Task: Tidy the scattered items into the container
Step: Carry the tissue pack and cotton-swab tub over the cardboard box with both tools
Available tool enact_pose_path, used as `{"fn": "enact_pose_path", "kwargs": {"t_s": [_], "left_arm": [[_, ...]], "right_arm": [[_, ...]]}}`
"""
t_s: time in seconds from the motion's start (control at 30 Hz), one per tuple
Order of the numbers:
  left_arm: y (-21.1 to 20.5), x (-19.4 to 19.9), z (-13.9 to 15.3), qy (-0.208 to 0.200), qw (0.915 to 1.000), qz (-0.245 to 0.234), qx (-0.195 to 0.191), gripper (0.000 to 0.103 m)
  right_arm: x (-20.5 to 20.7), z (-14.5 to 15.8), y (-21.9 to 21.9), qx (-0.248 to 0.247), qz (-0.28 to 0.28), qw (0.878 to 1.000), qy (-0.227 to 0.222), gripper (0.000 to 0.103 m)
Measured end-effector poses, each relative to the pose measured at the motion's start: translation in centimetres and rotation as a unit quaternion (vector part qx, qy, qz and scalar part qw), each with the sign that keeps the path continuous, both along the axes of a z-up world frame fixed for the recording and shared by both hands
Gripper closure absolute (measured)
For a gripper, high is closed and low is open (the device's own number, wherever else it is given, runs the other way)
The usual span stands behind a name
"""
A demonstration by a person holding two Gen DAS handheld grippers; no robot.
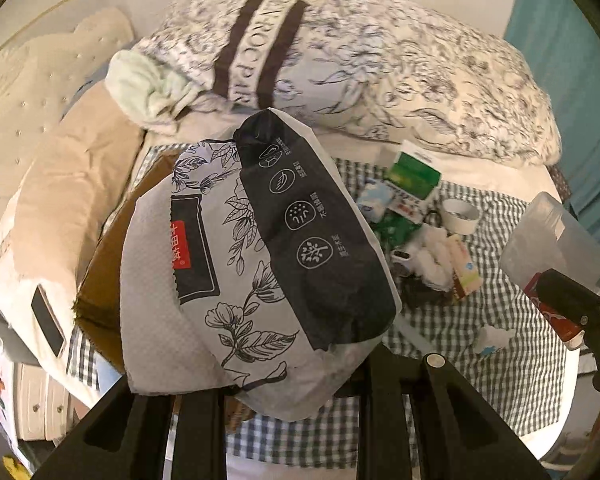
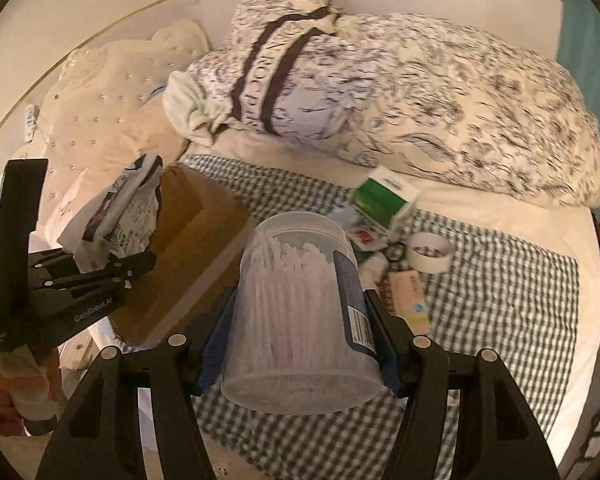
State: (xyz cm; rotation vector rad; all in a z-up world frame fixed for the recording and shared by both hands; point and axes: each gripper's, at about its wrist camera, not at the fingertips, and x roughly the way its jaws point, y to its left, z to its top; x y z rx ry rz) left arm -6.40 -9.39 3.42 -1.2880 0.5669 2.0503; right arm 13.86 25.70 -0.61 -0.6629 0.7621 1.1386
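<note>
Swabs fill the jar (image 2: 300, 312) clamped in the right gripper (image 2: 300, 364).

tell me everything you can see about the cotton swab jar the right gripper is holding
The cotton swab jar is a round tub of clear, frosted-looking plastic, packed with white-tipped swabs. A dark blue label with a barcode wraps its right side. It is tilted, base toward the camera, held above the checked cloth. The right gripper clamps it, one finger on each side; nothing else touches it.
</note>
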Motion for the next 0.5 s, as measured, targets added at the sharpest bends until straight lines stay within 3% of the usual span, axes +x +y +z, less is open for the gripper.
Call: {"fn": "enact_pose_path", "kwargs": {"t_s": [0.5], "left_arm": [[-5.4, -7.1, -3.7, -0.032, 0.9984, 0.036, -0.029, 0.079]], "right_arm": [[-6.3, -3.8, 9.2, -0.031, 0.054, 0.998, 0.013, 0.041]]}}
